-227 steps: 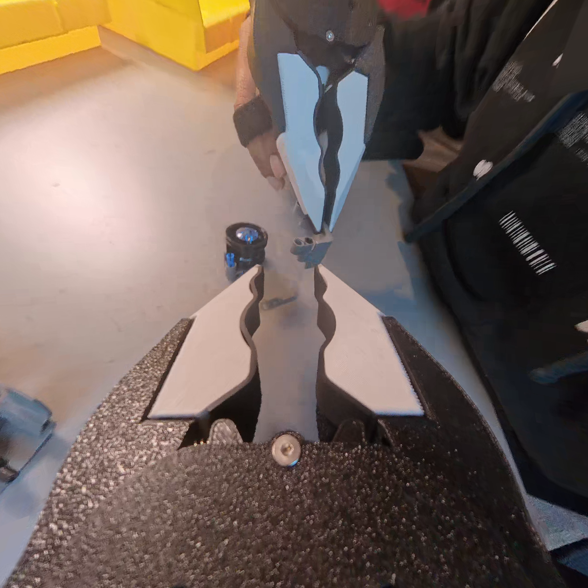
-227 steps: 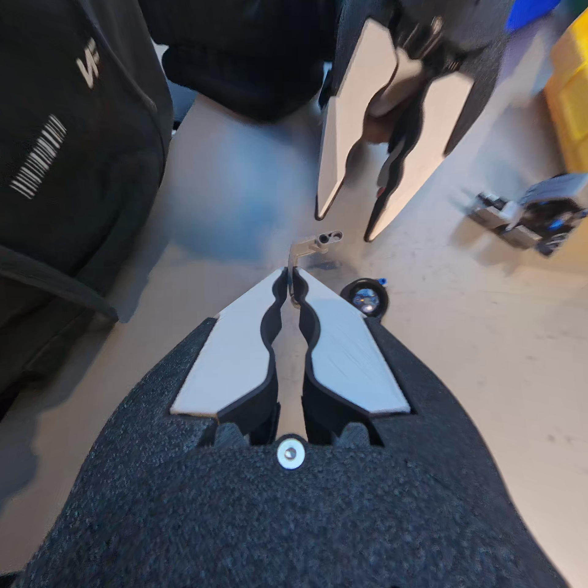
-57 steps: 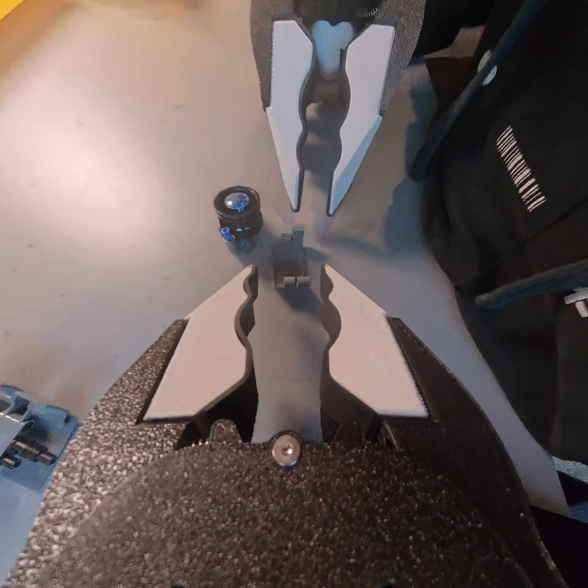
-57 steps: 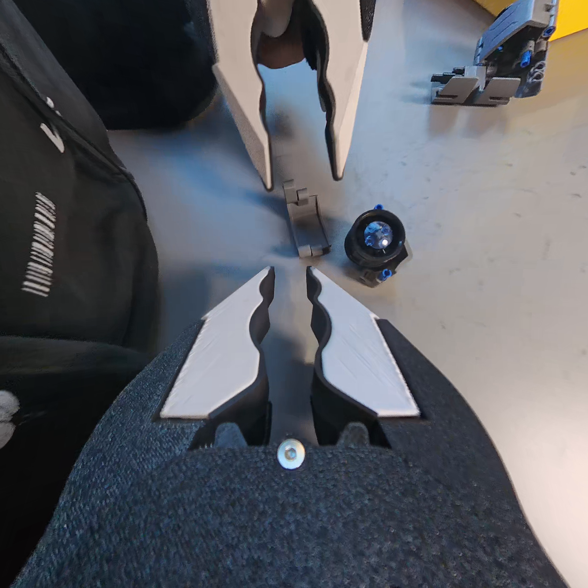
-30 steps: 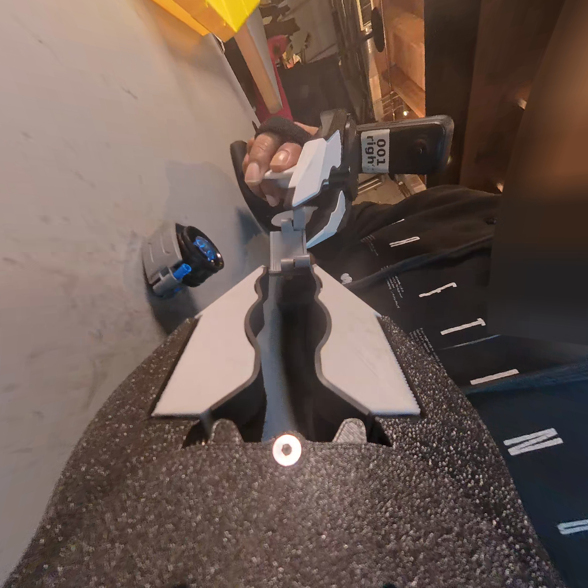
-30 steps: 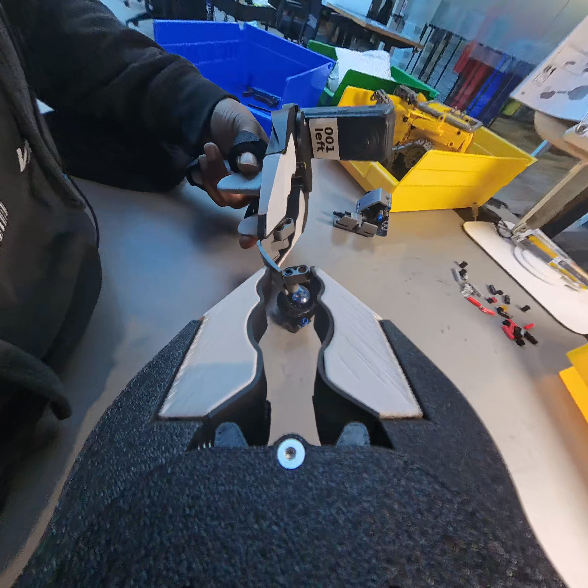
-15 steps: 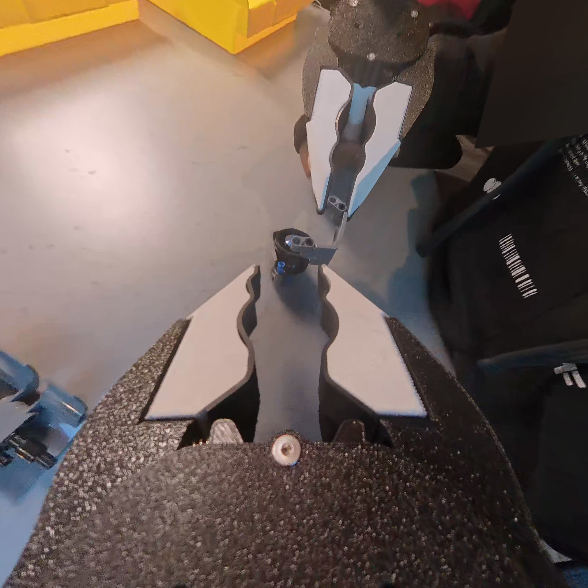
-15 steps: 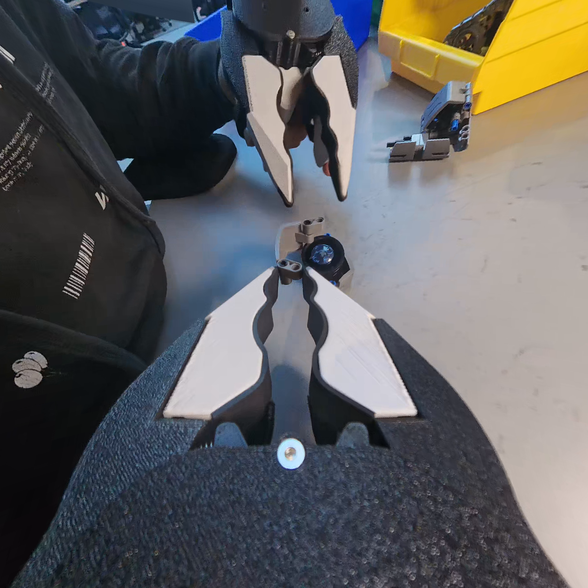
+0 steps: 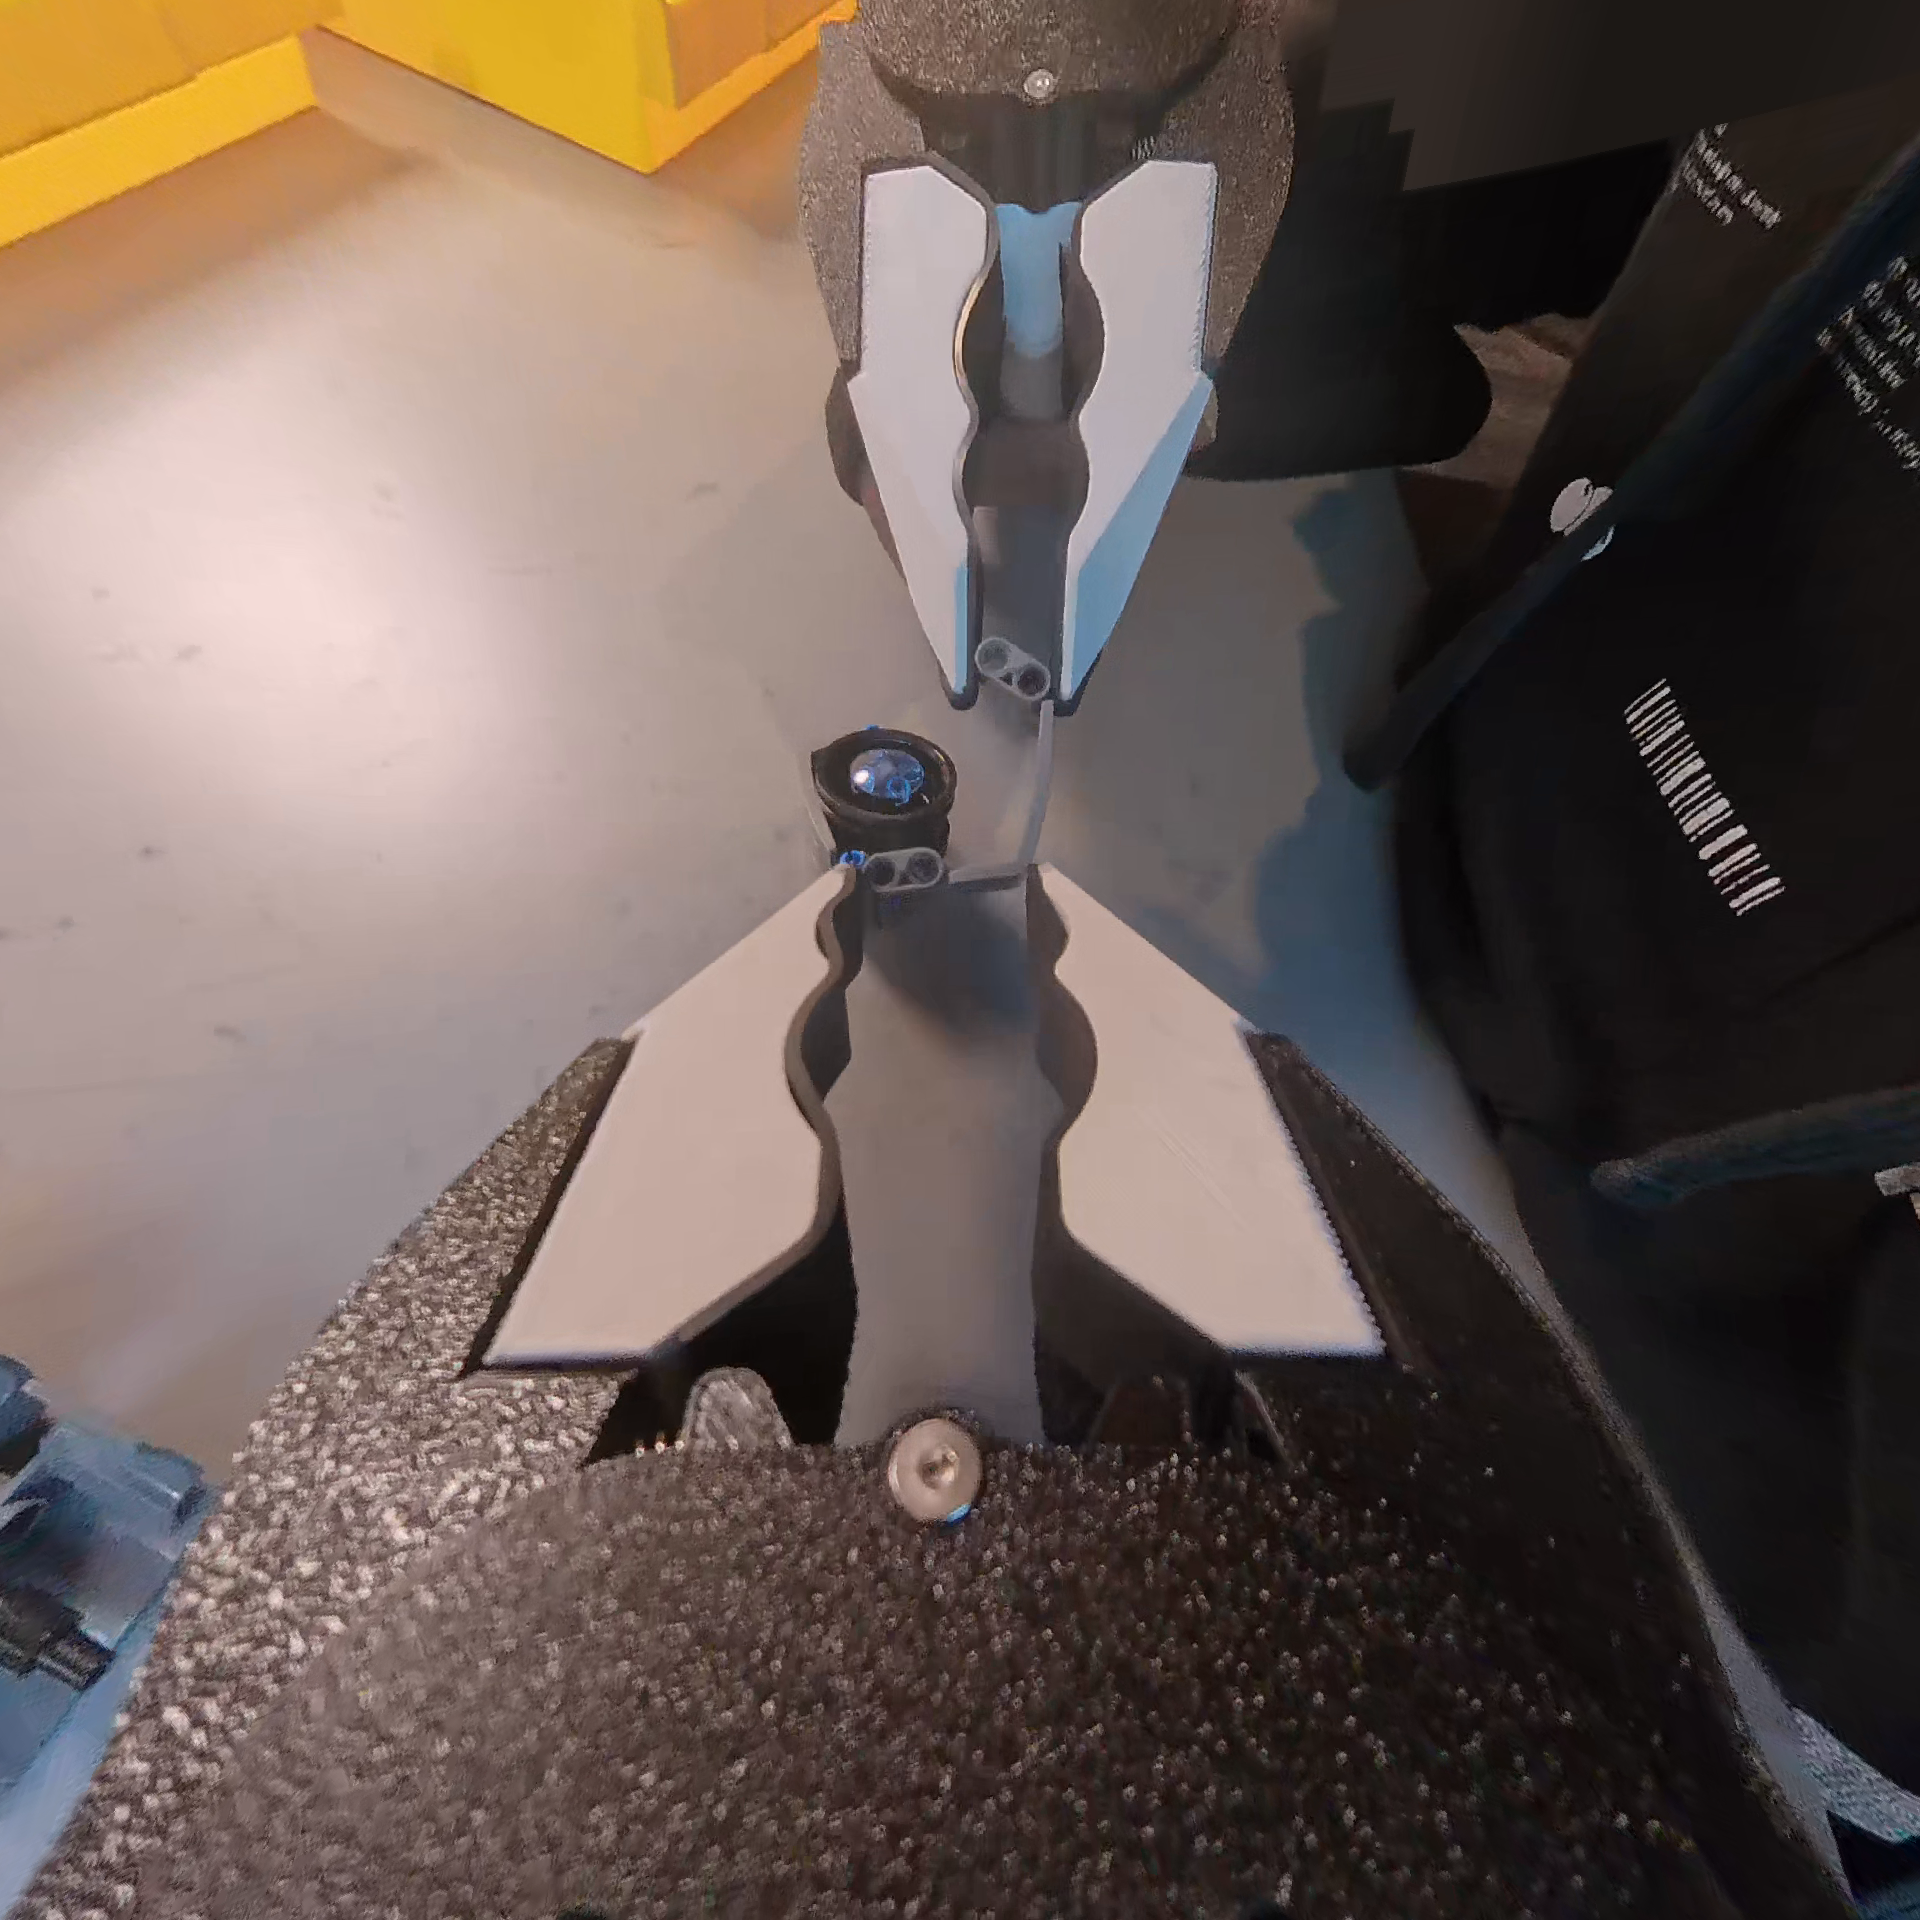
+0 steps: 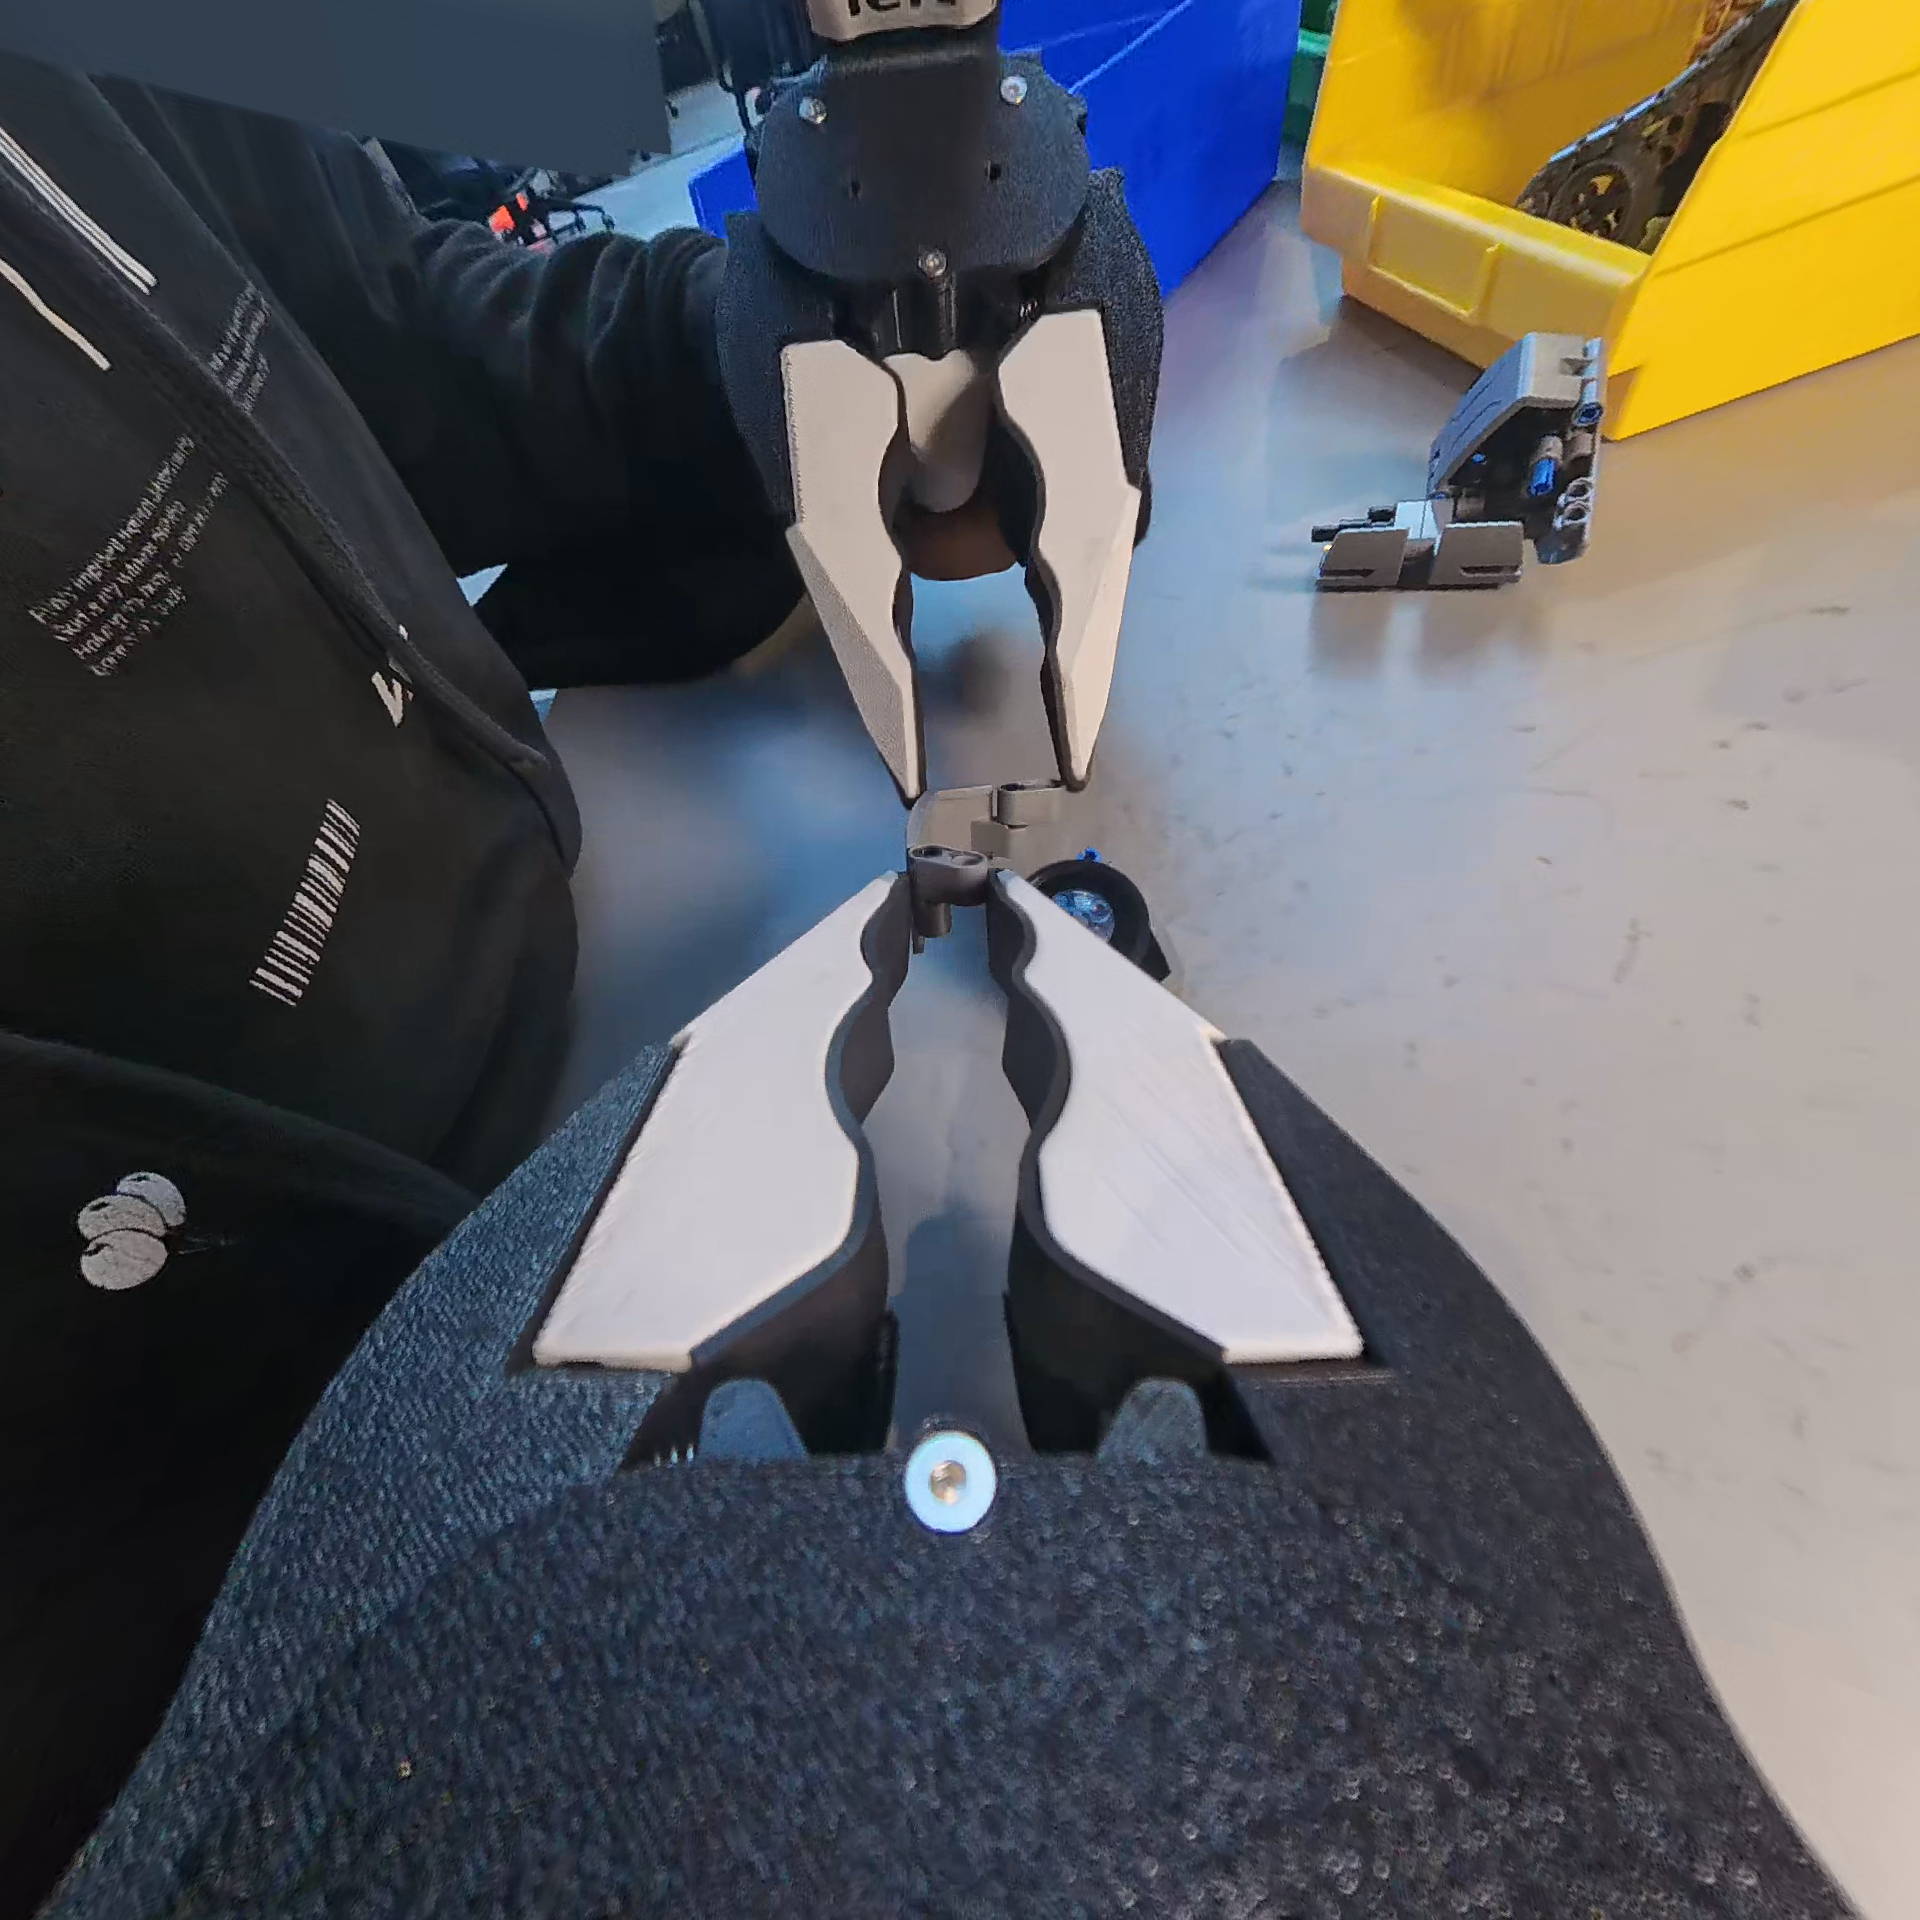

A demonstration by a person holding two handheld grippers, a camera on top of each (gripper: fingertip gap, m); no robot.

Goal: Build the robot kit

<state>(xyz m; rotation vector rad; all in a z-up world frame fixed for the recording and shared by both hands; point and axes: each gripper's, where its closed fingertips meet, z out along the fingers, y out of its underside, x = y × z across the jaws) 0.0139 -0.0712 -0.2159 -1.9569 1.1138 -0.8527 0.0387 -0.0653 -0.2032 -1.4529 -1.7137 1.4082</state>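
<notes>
A small grey bent building-toy piece (image 9: 909, 871) is held just above the grey table (image 9: 416, 520) between both grippers. My left gripper (image 9: 940, 875) has its tips closed against one end of it. My right gripper (image 10: 948, 883) is shut on the other end, a dark two-hole connector (image 10: 940, 860). The two grippers face each other tip to tip; the right one (image 9: 1016, 701) shows at the top of the left wrist view, the left one (image 10: 992, 787) at the top of the right wrist view. A black round part with a blue centre (image 9: 883, 784) lies on the table right beside the piece.
A grey and black toy assembly (image 10: 1475, 499) lies on the table near a yellow bin (image 10: 1662, 208). A blue bin (image 10: 1174, 156) stands behind. The person's black garment (image 10: 208, 727) fills the near side. Yellow bins (image 9: 520, 62) border the far edge. Left and right tips are no more than a few centimetres apart.
The right gripper has kept hold of the grey piece. The left gripper has moved up to the piece and narrowed its fingers onto the free end, beside the black round part.
</notes>
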